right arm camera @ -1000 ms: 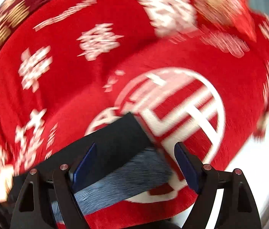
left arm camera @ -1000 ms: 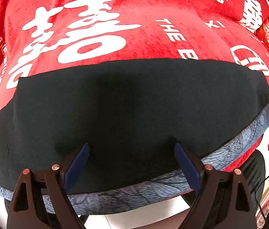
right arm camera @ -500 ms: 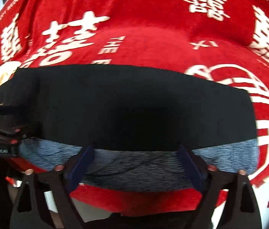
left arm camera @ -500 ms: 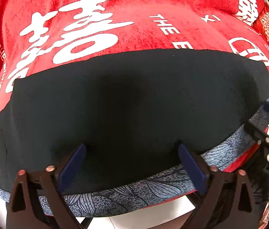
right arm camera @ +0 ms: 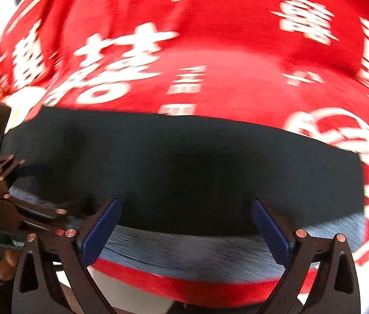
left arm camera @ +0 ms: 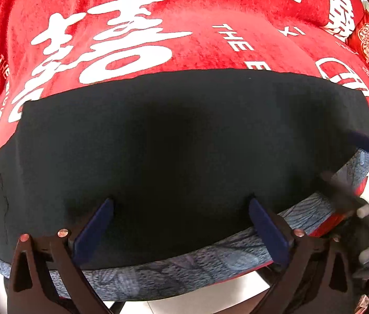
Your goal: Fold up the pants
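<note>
1. My left gripper (left arm camera: 179, 225) hangs over the black pants (left arm camera: 184, 141), jaws spread wide, nothing pinched; it waits above the near edge for a grasp.
2. The pants lie flat on the red blanket (left arm camera: 197, 39), patterned grey waistband (left arm camera: 174, 274) nearest me, bare blanket beyond for folding.
3. My right gripper (right arm camera: 184, 222), jaws opening and empty, hovers over the same edge.
</note>
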The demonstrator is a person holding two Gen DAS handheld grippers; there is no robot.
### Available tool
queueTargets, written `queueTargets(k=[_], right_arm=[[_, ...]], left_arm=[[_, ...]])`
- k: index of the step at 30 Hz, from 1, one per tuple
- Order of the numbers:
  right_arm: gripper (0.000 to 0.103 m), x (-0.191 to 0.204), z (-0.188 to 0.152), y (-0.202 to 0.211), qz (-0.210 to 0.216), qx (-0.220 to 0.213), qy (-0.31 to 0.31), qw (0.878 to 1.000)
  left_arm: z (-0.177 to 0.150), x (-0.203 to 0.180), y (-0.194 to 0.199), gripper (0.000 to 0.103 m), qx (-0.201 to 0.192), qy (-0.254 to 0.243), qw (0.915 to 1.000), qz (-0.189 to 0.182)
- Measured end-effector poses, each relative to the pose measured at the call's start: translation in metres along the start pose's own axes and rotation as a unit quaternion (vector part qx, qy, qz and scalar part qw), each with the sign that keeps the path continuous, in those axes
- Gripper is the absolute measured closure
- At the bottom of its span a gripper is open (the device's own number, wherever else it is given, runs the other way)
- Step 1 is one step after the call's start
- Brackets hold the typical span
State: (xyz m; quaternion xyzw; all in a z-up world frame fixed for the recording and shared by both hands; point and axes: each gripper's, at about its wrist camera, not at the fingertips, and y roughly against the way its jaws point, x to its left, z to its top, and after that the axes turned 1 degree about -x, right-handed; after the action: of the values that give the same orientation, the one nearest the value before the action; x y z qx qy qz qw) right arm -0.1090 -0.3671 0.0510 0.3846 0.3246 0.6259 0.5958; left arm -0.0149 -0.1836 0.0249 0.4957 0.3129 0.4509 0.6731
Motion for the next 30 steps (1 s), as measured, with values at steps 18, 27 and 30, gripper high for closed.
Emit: queueTargets(k=[18, 27, 30], right_arm=[[0.002, 0.109, 0.054, -0.013, 0.078, -0.035, 0.072, 0.994], [0.002, 0.222, 0.086, -0.073, 0.154, -0.001, 0.167, 0.974], [0.002, 0.243, 0.090, -0.109, 0.090, 0.055, 0.202, 0.974]], left_arm=[[-0.034, 0.202, 0.029, 0.000, -0.013, 0.184, 0.9817, 0.046], [-0.062, 0.256, 0.019, 0.000, -0.008, 0.217, 0.9756, 0.035], [-0.063, 0.258, 0.021, 0.000, -0.010, 0.210, 0.9769, 0.038]])
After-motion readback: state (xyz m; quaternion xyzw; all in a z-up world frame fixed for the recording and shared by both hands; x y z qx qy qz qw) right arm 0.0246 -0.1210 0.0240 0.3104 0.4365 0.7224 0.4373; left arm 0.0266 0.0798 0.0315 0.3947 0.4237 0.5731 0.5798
